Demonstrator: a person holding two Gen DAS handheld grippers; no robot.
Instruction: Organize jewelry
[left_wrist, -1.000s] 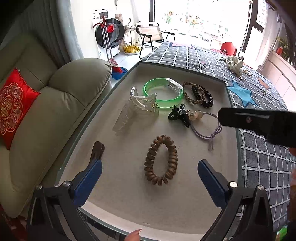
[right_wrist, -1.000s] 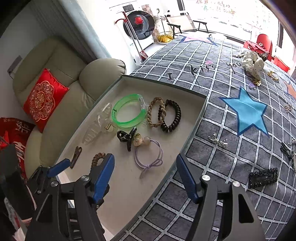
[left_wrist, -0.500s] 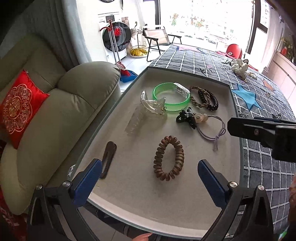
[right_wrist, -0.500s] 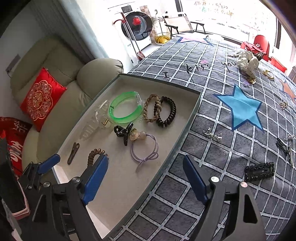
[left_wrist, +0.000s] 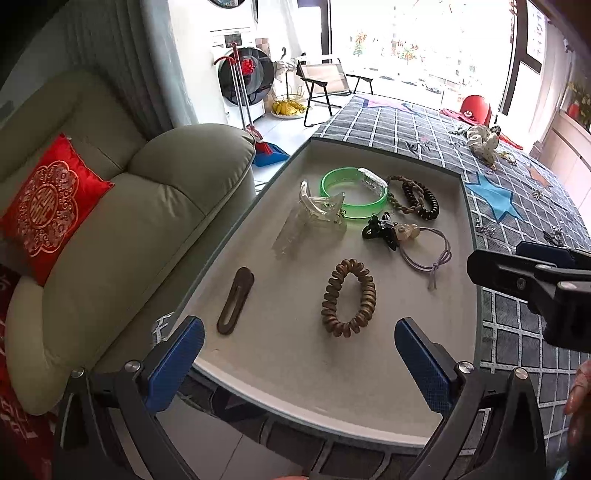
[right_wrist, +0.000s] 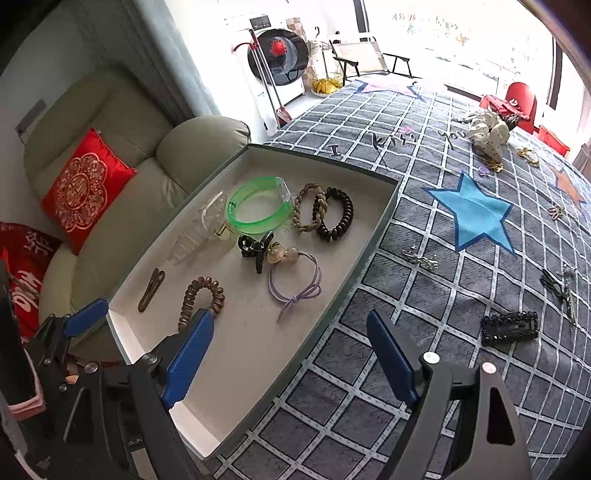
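A shallow beige tray (left_wrist: 369, 369) (right_wrist: 258, 350) holds a brown spiral hair tie (left_wrist: 349, 298) (right_wrist: 201, 295), a brown flat clip (left_wrist: 235, 300) (right_wrist: 151, 284), a clear claw clip (left_wrist: 314, 218), a green bangle (left_wrist: 352, 197) (right_wrist: 258, 210), a black claw clip (left_wrist: 380, 230), a purple hair tie (left_wrist: 428, 247) (right_wrist: 295, 284) and braided and black coil ties (left_wrist: 415, 197) (right_wrist: 325, 214). My left gripper (left_wrist: 299, 358) is open and empty above the tray's near end. My right gripper (right_wrist: 291, 350) is open and empty over the tray's right rim.
Loose pieces lie on the grey checked cloth (right_wrist: 461, 369): a black beaded clip (right_wrist: 509, 326), a silver clip (right_wrist: 419, 256), dark clips (right_wrist: 557, 286), a spotted scrunchie (right_wrist: 489, 134). A beige sofa (left_wrist: 110, 229) with a red cushion (left_wrist: 48, 205) stands left of the tray.
Both grippers have drawn back and up from the tray, so more of it shows. The brown flat clip now lies in full view. Nothing was picked up.
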